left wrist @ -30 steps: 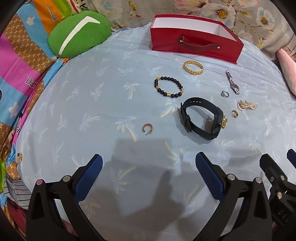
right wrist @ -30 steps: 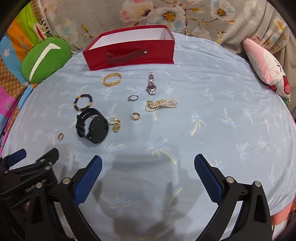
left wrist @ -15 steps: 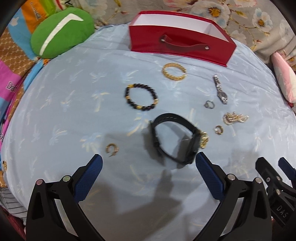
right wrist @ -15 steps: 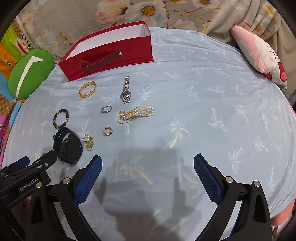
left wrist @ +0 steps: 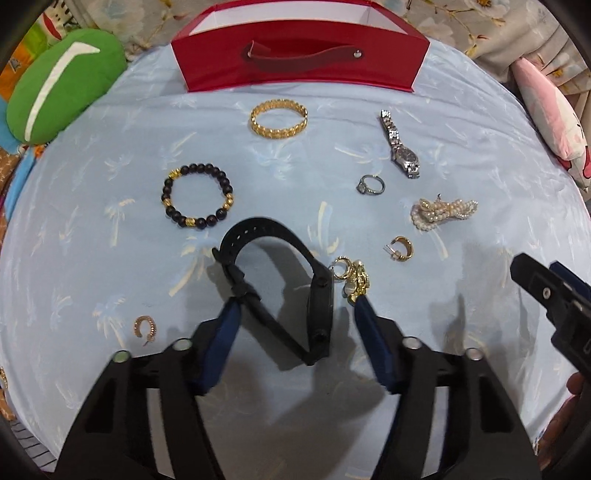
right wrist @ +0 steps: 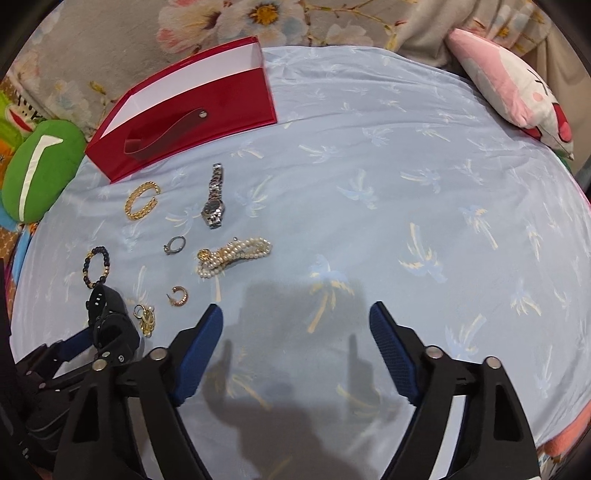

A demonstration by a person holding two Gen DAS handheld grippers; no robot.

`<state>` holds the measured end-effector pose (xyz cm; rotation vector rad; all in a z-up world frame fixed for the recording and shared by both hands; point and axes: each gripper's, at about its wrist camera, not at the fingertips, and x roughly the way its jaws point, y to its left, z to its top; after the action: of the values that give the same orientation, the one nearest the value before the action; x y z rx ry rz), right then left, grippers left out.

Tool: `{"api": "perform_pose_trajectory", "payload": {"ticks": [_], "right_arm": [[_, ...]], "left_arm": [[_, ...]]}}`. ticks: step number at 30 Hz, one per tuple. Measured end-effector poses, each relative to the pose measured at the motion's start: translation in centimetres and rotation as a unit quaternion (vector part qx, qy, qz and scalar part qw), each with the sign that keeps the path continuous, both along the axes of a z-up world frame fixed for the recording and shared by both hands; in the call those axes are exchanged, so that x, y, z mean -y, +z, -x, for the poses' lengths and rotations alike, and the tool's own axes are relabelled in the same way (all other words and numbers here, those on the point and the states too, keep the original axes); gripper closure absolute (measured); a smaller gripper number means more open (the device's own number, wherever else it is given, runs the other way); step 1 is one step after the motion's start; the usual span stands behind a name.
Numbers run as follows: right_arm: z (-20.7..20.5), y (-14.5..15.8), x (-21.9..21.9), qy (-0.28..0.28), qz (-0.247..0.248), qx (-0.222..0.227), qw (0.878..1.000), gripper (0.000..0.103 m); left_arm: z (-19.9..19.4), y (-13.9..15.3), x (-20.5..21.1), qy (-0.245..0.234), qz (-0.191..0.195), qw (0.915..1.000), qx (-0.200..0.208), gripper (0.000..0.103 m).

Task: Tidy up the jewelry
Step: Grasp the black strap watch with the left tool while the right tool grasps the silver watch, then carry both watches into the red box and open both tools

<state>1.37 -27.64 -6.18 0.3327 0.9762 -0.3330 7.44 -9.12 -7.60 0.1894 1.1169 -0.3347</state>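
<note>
Home bedroom, bed under a pale blue palm-print sheet, floral bedding, green cushion, pink plush pillow

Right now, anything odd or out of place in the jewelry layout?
One thing: the two matching gold hoop earrings are split up, one alone left of the black watch, the other right of it. Nothing is in the red box yet; no damage visible.

Jewelry lies scattered on the blue palm-print cloth before an open red box at its far edge: a gold chain bracelet, a silver watch, a dark beaded bracelet, a silver ring, pearls, gold hoop earrings, and a black smartwatch on its side.
</note>
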Motion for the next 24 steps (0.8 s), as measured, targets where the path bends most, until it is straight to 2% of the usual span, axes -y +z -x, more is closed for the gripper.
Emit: {"api": "perform_pose_trajectory", "payload": {"ticks": [2,3,4,6,9,13,16,20,24], "right_arm": [[-1.1,0.0,-0.4,0.015,0.002,-0.002,1.0,0.042],[-1.8,0.0,-0.6,0.025,0.001,-0.001,1.0,0.049],[-2.7,0.0,-0.9,0.036,-0.002,0.001,0.999,0.056],[-4.0,0.0,-1.4,0.054,-0.003,0.004,0.999,0.064],[-6.6,-0.3,-2.0,0.075,-0.008,0.005,0.997,0.065],[-9.6,-0.8,-2.3,0.089,-0.016,0.008,0.996,0.065],[-11.8,-1.5,-2.3,0.094,-0.035,0.004,0.995,0.065],[-13.7,-2.7,-2.5,0.096,-0.031,-0.011,0.995,0.066],[-14.2,-3.0,-2.6,0.095,-0.016,-0.012,0.995,0.079]], "left_arm": [[-0.3,-0.1,-0.3,0.0,0.011,0.9999,-0.009,0.065],[-0.4,-0.1,-0.5,-0.002,0.02,0.9997,-0.014,0.068],[-0.5,0.0,-0.7,-0.002,0.031,0.9993,-0.022,0.079],[-0.5,0.2,-0.8,-0.005,0.036,0.9991,-0.022,0.086],[-0.4,0.6,-1.6,-0.008,0.056,0.998,-0.028,0.086],[-0.1,1.9,-2.5,-0.01,0.072,0.9973,-0.014,0.086],[0.1,3.2,-3.1,-0.011,0.071,0.9974,0.007,0.086],[-0.1,4.6,-3.8,-0.005,0.066,0.9973,0.03,0.086],[-0.9,5.1,-4.8,0.01,0.066,0.9972,0.034,0.086]]}}
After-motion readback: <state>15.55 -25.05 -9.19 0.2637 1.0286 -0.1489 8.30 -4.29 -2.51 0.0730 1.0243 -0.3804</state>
